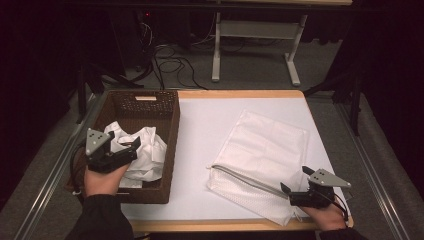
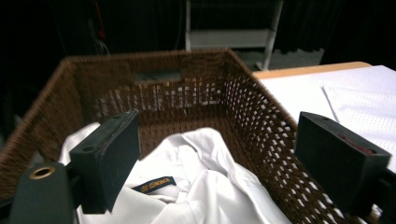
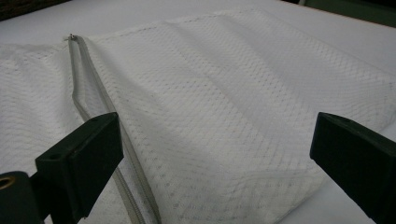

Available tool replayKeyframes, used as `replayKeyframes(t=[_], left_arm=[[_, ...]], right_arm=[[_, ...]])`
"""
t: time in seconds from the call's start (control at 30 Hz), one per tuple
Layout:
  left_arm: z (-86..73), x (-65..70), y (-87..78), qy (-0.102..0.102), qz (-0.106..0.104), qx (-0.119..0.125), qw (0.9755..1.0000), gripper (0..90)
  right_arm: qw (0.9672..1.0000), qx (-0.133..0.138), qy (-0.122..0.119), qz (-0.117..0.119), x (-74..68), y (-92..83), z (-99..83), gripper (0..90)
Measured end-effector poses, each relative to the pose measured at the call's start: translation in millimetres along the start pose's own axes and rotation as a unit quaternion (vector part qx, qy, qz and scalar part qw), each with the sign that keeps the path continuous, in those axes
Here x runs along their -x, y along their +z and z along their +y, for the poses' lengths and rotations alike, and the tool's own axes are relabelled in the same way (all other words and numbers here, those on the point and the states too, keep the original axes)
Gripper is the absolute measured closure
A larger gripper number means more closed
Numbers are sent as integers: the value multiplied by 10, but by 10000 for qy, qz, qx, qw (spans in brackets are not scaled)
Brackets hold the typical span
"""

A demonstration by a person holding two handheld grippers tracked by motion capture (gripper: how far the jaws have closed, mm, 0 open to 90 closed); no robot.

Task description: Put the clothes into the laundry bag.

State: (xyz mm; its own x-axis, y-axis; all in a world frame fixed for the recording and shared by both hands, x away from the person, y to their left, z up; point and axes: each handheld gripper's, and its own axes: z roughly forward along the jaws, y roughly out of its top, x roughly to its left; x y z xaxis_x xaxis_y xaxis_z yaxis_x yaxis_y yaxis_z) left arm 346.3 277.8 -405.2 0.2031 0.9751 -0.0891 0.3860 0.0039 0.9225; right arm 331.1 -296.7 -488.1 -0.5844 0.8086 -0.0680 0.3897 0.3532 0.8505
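A brown wicker basket (image 1: 170, 131) stands at the table's left with a crumpled white shirt (image 1: 145, 155) in it. My left gripper (image 1: 129, 148) hovers over the basket's near part, open, with nothing between its jaws. In the left gripper view the shirt (image 2: 196, 186) and its collar label (image 2: 154, 185) lie below the open left gripper (image 2: 215, 158). A white mesh laundry bag (image 1: 265, 155) with a zipper (image 1: 240, 177) lies flat on the right. My right gripper (image 1: 295, 181) stands open over the bag's near corner. In the right gripper view the mesh bag (image 3: 224, 116) spreads between and beyond the jaws.
The table (image 1: 205, 125) has a white top with a wooden edge. Behind it are a white desk frame (image 1: 255, 35) and cables (image 1: 170, 62) on the grey floor. A metal rail (image 1: 50, 175) runs along the table's left side.
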Motion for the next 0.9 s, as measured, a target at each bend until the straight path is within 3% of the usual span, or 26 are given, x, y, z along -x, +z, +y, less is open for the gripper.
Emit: replayKeyframes(t=[0.1,0.17,0.27,0.33,0.37,0.4,0.5,0.53,0.57,0.6,0.63,0.67,0.7,0.73,0.77,0.8,0.83,0.87,0.9], left_arm=[[21,-86,71,-53,-23,-91,9999,129],[59,-198,161,102,88,-248,9996,117],[52,-273,213,66,148,-373,9992,111],[46,-410,286,-118,147,-693,9974,79],[46,-410,286,-118,147,-693,9974,58],[64,-476,294,-145,162,-881,9959,45],[57,-528,312,-199,100,-1127,9934,16],[36,-558,352,-181,100,-1522,9881,1],[24,-568,374,-155,126,-1716,9850,1],[24,-568,374,-155,126,-1716,9850,1],[12,-578,399,-173,112,-1874,9821,1],[-12,-584,460,-240,-12,-2228,9746,1],[-12,-584,460,-240,-12,-2228,9746,0],[-40,-571,519,-203,-40,-2537,9671,0],[-55,-567,551,-191,-44,-2700,9627,0],[-75,-575,592,-185,-53,-2911,9565,0],[-88,-579,617,-235,-50,-3026,9528,0],[-88,-579,617,-235,-50,-3026,9528,0],[-140,-584,699,-268,7,-3395,9402,0]], right_arm=[[10000,-12,-8,-10,-4,-3,2,33],[10000,9,-24,-12,4,4,-4,38],[10000,-35,6,-28,2,6,-8,40],[10000,-45,45,-24,3,14,-14,42],[10000,-45,45,-24,3,14,-14,42],[10000,-65,35,-42,6,14,-14,45],[9999,-87,51,-51,2,18,-17,46],[9999,-95,44,-55,2,28,-21,47],[9999,-114,32,-57,4,31,-23,47],[9999,-114,32,-57,4,31,-23,47],[9999,-126,42,-56,4,34,-25,48],[9999,-144,36,-52,2,38,-28,49],[9999,-144,36,-52,2,38,-28,49],[9999,-151,44,-54,-4,36,-29,50],[9999,-152,53,-55,-6,34,-29,50],[9999,-150,51,-55,-5,34,-29,51],[9999,-153,44,-54,-1,37,-31,52],[9999,-153,44,-54,-1,37,-31,52],[9998,-172,59,-45,5,41,-36,53]])
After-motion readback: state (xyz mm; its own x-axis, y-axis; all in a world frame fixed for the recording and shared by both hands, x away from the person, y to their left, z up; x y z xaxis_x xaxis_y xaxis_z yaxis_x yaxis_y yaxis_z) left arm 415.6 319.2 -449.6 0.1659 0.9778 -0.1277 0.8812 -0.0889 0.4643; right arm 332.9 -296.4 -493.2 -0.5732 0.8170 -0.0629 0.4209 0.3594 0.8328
